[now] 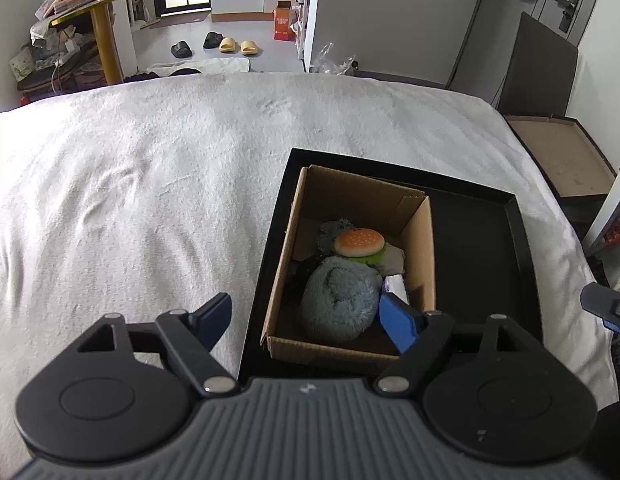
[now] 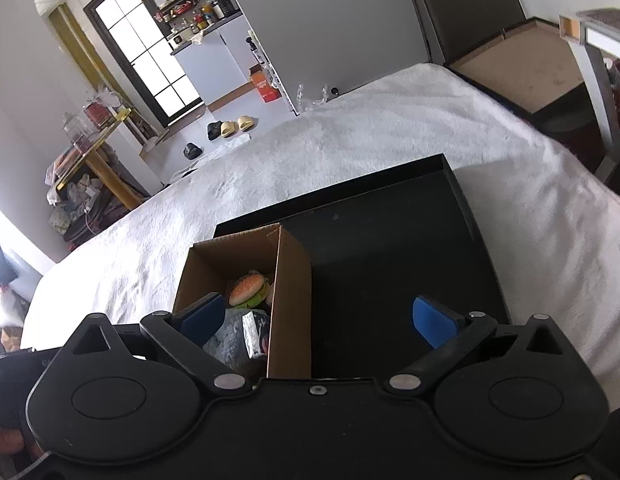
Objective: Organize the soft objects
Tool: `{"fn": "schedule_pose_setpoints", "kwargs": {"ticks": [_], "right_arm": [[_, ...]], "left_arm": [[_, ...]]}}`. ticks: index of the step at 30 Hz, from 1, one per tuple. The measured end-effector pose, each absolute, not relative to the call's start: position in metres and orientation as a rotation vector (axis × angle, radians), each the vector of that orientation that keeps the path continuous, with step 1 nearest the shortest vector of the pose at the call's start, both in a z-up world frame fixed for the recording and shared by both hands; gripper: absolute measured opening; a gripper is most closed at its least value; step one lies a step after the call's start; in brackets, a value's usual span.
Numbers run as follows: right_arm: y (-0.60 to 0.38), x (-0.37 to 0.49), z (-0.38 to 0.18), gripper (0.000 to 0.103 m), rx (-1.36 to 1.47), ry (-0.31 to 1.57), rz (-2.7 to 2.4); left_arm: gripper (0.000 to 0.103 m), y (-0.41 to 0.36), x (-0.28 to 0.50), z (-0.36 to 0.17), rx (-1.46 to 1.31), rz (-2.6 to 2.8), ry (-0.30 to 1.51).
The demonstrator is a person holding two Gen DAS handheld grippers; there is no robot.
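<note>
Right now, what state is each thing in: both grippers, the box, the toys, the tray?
Left gripper: open, empty, above the box's near end.
Right gripper: open, empty.
Cardboard box: open-topped, upright, standing in the tray.
Black tray: on the white blanket, right part bare.
Burger toy: in the box, on top.
Blue plush: in the box, near end.

My soft toys sit in the cardboard box [image 1: 424, 248] — burger plush [image 1: 359, 241] on top, fluffy blue plush [image 1: 338, 300] nearer me.
</note>
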State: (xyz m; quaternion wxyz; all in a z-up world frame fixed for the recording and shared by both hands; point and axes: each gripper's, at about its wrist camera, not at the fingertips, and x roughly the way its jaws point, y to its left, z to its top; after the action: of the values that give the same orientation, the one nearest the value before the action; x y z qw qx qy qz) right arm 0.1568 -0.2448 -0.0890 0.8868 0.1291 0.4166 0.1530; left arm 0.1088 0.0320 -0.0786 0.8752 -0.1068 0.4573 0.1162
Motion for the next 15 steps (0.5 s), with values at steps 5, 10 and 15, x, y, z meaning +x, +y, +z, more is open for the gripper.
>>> {"fn": "schedule_pose_setpoints", "kwargs": {"ticks": [5,10,15], "right_arm": [[-0.249,0.147,-0.076,0.103,0.23,0.845,0.326],[-0.254,0.137,-0.065,0.103,0.217,0.822,0.327],[-0.259,0.128,-0.057,0.103,0.208,0.802,0.321]], "left_arm": [[0.082,0.026,0.099,-0.066,-0.212,0.236,0.941],[0.082,0.023,0.088,-0.054,-0.231,0.205,0.91],[0.082,0.02,0.076,-0.043,-0.237,0.189,0.872]]}}
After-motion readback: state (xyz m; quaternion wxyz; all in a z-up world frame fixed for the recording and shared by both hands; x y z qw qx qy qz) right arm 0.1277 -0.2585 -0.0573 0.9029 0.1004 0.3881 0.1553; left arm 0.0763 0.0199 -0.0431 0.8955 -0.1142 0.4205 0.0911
